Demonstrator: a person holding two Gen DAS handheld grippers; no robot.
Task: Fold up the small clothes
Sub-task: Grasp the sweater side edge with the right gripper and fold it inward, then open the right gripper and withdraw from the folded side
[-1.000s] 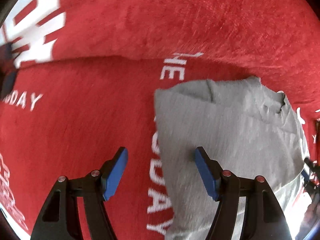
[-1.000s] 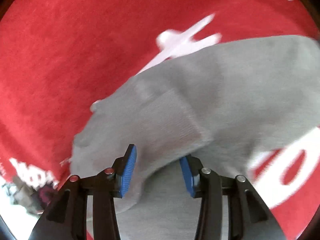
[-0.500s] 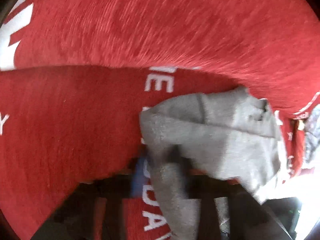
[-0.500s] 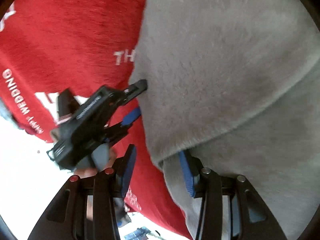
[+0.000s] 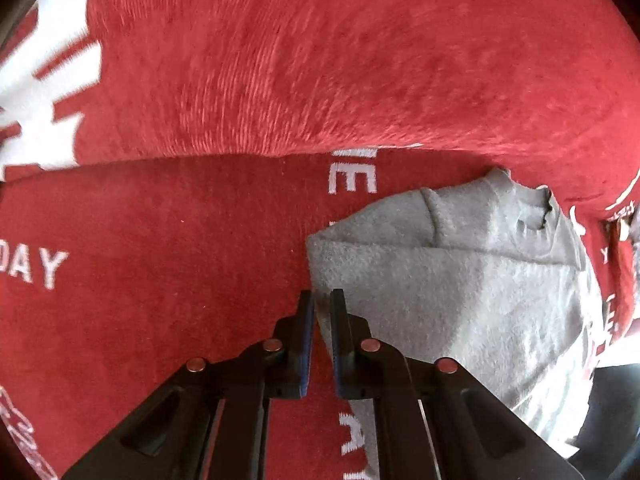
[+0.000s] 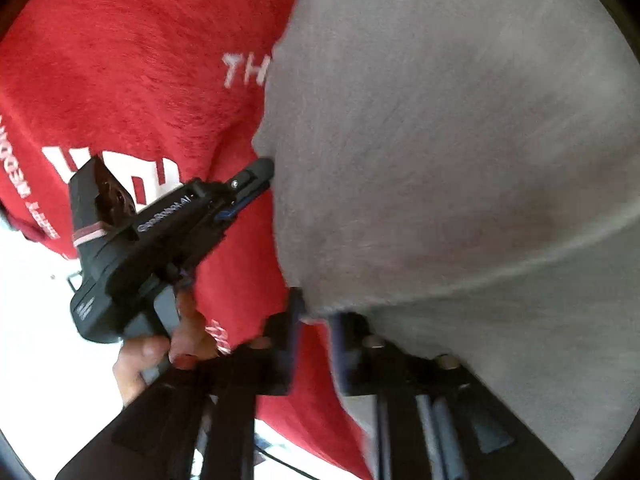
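A small grey garment (image 5: 460, 280) lies partly folded on a red blanket with white lettering (image 5: 180, 260); a folded-over layer crosses its near half. My left gripper (image 5: 322, 304) is shut on the garment's left edge. The right wrist view shows the same grey garment (image 6: 460, 140) filling the right side. My right gripper (image 6: 316, 312) is shut on a near corner of its folded edge. The left gripper (image 6: 256, 184) also shows there, pinching the cloth's left edge, held by a hand (image 6: 160, 352).
The red blanket rises into a raised fold or cushion (image 5: 360, 60) behind the garment. A bright white floor area (image 6: 36, 320) lies beyond the blanket's edge at lower left in the right wrist view.
Both grippers went from open to shut on the grey garment's edges. The right gripper swung round so the left gripper came into its view.
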